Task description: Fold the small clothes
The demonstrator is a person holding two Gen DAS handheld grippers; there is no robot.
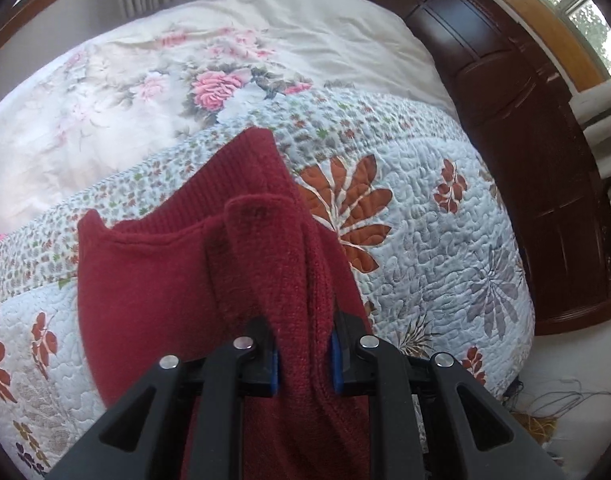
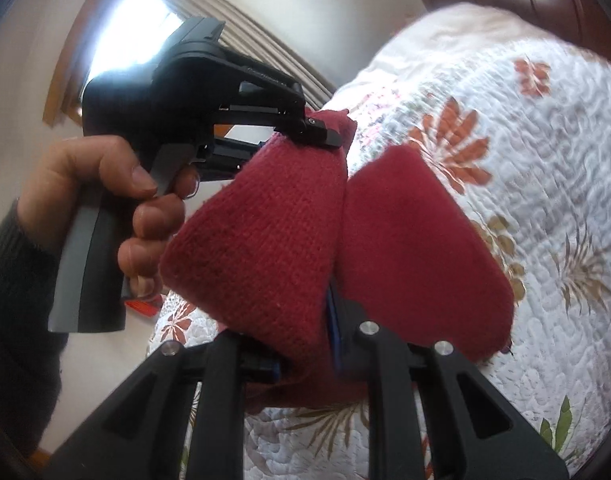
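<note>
Okay, both my grippers are clamped on the same dark red knit garment [image 1: 177,280], held up in the air over the bed [image 1: 445,240].

Left gripper [image 1: 304,354]: jaws clenched on a thick bunch of the red knit, blue pads pressing it from both sides. In the left wrist view the cloth rises ahead of the jaws, with a ribbed edge at the top and a folded flap drooping to the left. Below it I see the quilted bedspread [image 1: 425,216] with orange and grey leaf prints, and further back a cream cover with pink roses [image 1: 213,88]. Dark wooden headboard [image 1: 525,140] to the right, window [image 1: 577,4] above it.

Right gripper [image 2: 305,354]: jaws also grasping the garment; red knit fills the gap between them and one blue pad edge shows just right of the cloth. In the right wrist view I see the left gripper from the side at upper left, its tip pinching a corner of the same red cloth. A person's hand [image 2: 105,184] wraps the grey-and-black handle, dark sleeve [image 2: 13,280] at the wrist. The garment hangs between the two grippers in two lobes, a knit-textured one on the left and a smoother one on the right, above the quilt. Picture is a bit blurred on the right side.
</note>
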